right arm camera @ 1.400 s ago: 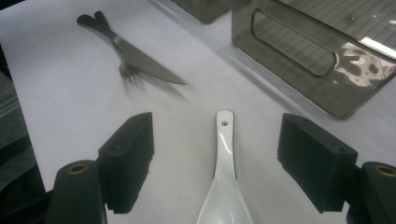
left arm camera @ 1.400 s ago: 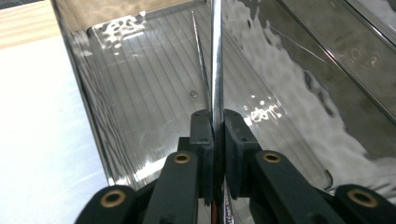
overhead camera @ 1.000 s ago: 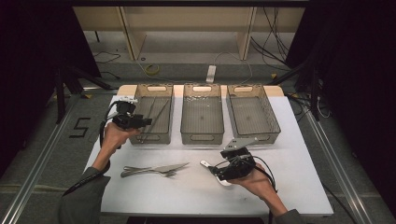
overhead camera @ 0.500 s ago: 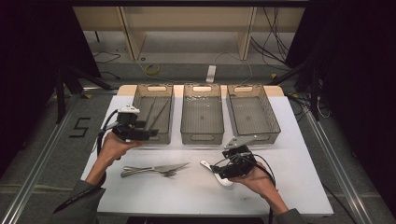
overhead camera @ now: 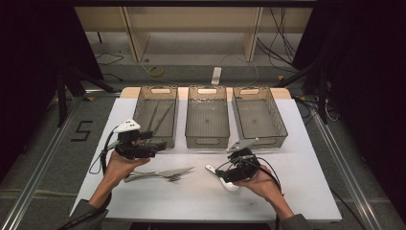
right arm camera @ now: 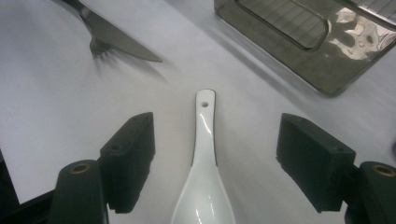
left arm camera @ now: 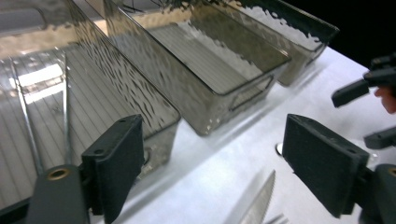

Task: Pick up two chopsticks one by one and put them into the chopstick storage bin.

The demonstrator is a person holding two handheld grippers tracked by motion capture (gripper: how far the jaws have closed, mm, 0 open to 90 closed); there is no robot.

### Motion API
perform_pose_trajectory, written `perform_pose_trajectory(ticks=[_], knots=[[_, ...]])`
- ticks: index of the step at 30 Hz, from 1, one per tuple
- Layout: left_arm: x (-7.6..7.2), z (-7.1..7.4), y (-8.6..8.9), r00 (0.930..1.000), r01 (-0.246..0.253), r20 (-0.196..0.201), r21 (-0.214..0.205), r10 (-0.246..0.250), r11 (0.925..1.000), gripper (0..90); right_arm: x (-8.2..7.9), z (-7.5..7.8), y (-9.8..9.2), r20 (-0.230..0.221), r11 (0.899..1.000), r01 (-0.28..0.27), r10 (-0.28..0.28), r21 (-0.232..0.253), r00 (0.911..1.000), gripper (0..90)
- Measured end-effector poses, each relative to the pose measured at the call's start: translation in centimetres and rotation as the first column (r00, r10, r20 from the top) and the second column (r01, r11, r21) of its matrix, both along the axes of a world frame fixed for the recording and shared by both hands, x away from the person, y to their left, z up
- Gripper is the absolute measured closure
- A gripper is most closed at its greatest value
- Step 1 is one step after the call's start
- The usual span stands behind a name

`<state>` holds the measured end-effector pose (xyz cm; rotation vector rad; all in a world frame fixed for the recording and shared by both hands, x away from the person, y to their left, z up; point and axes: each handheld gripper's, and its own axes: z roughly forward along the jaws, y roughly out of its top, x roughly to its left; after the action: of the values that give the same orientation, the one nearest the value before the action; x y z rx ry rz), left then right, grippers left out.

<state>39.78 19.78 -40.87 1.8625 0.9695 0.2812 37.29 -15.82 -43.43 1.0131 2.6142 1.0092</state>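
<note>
My left gripper [overhead camera: 159, 143] hovers at the near end of the left bin [overhead camera: 140, 108]. Its jaws have just been opening, and in the left gripper view the gripper [left arm camera: 219, 158] stands open with nothing between them. Thin metal utensils [left arm camera: 28, 116] lie inside that bin. A knife and fork [overhead camera: 160, 174] lie together on the white table [overhead camera: 191, 201] just below the left hand. My right gripper [right arm camera: 215, 158] is open and straddles a white ceramic spoon [right arm camera: 204, 154] without its pads touching it. In the high view the spoon [overhead camera: 229, 185] lies under the right gripper [overhead camera: 221, 173].
Three clear bins stand side by side at the back of the table, the middle bin [overhead camera: 207, 139] and the right bin [overhead camera: 282, 127] showing nothing inside. The knife's tip [left arm camera: 259, 205] lies below my left jaws. A dark floor with cables surrounds the table.
The left hand has drawn back from over the left bin toward the table's front, and its jaws have opened wider. The right hand and the spoon have stayed put.
</note>
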Motion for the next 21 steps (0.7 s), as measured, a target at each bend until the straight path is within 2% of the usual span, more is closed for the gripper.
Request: perform_pose_trajectory(ticks=[2,6,9,14,19,21], knots=[[-0.3,-0.2,-0.1,0.9999,0.013,-0.011,-0.012,-0.013,0.9999,17.8,0.1,-0.1,0.1,-0.007,1.0,0.001,-0.001,-0.005,1.0,29.3],[-1.1,-0.4,-0.3,0.9996,0.027,0.006,0.005,-0.027,0.9996,17.2,0.3,-0.3,0.3,-0.009,1.0,-0.009,0.009,-0.013,0.9999,30.0],[-1.5,-0.5,-0.4,0.9996,0.024,0.016,-0.005,-0.024,0.9997,16.8,0.4,-0.4,0.4,-0.016,1.0,-0.013,0.012,-0.02,0.9998,30.1],[-1.7,-0.7,-0.3,0.9998,0.017,0.008,-0.005,-0.017,0.9998,16.0,0.6,-0.6,0.6,-0.031,0.999,-0.023,0.022,-0.035,0.9993,30.1],[-2.1,-0.5,-0.3,0.9996,0.028,0.003,-0.038,-0.027,0.9989,15.8,0.9,-0.9,0.9,-0.055,0.997,-0.043,0.04,-0.062,0.9977,29.0],[-2.3,-0.5,-0.5,0.9996,0.025,0.012,-0.03,-0.025,0.9992,15.7,1.1,-1.1,1.1,-0.066,0.996,-0.048,0.043,-0.076,0.9969,27.9]])
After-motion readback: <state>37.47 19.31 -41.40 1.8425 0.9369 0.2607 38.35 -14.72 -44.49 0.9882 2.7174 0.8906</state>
